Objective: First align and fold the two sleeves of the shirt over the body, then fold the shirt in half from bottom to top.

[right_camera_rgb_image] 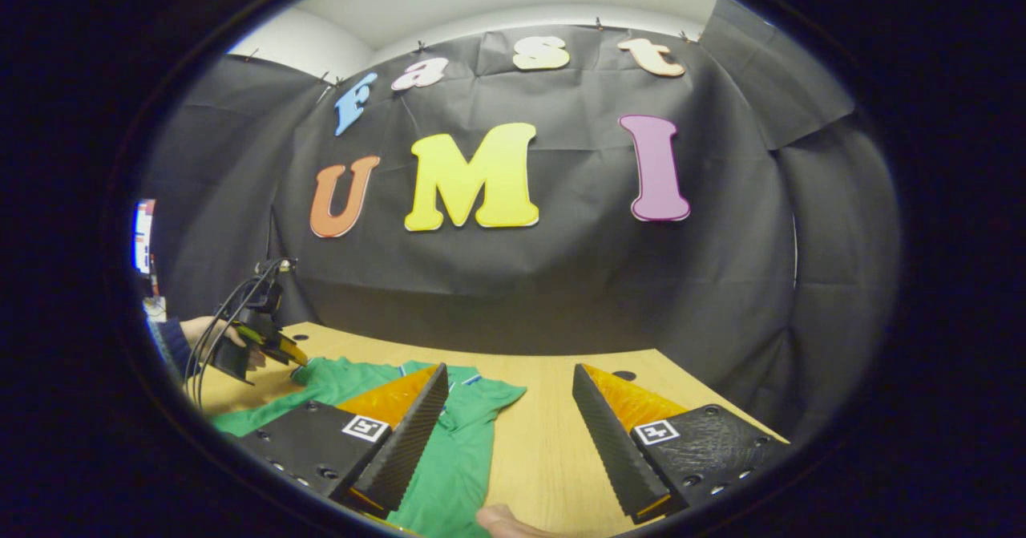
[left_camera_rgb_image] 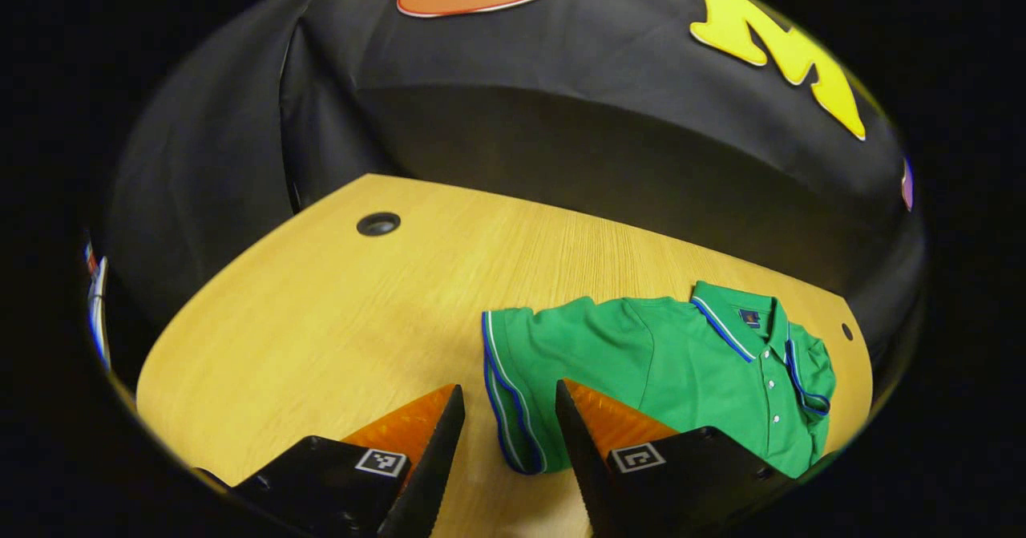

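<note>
Left gripper view: my left gripper (left_camera_rgb_image: 509, 442) hangs wide open and empty just over the near sleeve (left_camera_rgb_image: 513, 386) of the green polo shirt (left_camera_rgb_image: 673, 370), flat on the wooden table (left_camera_rgb_image: 321, 337). It looks soft and floppy; I'd pinch the striped cuff. My right gripper (right_camera_rgb_image: 509, 434) gapes empty above the shirt's other edge.

In the left gripper view a green short-sleeved polo shirt (left_camera_rgb_image: 681, 378) lies on the pale wooden tabletop (left_camera_rgb_image: 337, 337), toward its right side, collar at the far right near the back edge. One sleeve (left_camera_rgb_image: 513, 394) reaches left, just ahead of the left gripper (left_camera_rgb_image: 509, 418), between its fingers. A round cable hole (left_camera_rgb_image: 378, 224) sits far back on the left.
</note>
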`<state>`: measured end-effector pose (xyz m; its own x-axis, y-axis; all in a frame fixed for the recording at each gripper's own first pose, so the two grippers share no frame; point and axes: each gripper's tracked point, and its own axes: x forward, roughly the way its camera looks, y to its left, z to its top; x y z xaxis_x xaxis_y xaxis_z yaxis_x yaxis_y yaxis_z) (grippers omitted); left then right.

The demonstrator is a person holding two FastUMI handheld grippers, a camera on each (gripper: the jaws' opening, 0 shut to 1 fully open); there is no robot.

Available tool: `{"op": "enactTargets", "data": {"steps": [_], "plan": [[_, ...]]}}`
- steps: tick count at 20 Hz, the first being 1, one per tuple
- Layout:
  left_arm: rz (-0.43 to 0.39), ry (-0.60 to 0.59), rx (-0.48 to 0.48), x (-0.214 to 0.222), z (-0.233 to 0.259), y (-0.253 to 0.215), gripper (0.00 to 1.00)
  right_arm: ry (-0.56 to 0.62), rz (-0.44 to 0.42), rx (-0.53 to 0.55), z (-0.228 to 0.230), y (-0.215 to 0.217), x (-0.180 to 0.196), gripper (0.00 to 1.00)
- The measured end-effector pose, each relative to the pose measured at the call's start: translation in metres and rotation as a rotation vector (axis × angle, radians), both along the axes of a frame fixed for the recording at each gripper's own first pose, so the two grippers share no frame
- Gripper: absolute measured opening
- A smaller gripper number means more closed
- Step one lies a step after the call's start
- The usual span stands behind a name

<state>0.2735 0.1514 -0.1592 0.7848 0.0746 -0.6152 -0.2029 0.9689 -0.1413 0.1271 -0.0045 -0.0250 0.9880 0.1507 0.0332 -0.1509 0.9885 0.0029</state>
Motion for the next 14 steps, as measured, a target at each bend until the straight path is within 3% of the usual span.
{"op": "enactTargets", "data": {"steps": [4,7,10,12,14], "plan": [[-0.001,0.051,-0.004,0.009,-0.020,-0.012,0.71,0.002,-0.007,-0.028,-0.005,0.002,0.000,0.97],[0.000,0.047,-0.042,0.014,-0.025,-0.023,0.36,-0.025,-0.028,-0.056,-0.003,0.002,-0.001,0.95],[0.001,0.049,-0.028,0.018,-0.028,-0.024,0.29,-0.054,-0.061,-0.074,0.000,-0.002,-0.001,0.97],[0.019,0.046,-0.030,0.019,-0.026,-0.026,0.13,-0.050,-0.063,-0.065,-0.002,-0.001,-0.001,0.97],[0.009,0.045,-0.005,0.018,-0.022,-0.031,0.07,-0.037,-0.059,-0.049,-0.003,-0.003,0.000,0.95]]}}
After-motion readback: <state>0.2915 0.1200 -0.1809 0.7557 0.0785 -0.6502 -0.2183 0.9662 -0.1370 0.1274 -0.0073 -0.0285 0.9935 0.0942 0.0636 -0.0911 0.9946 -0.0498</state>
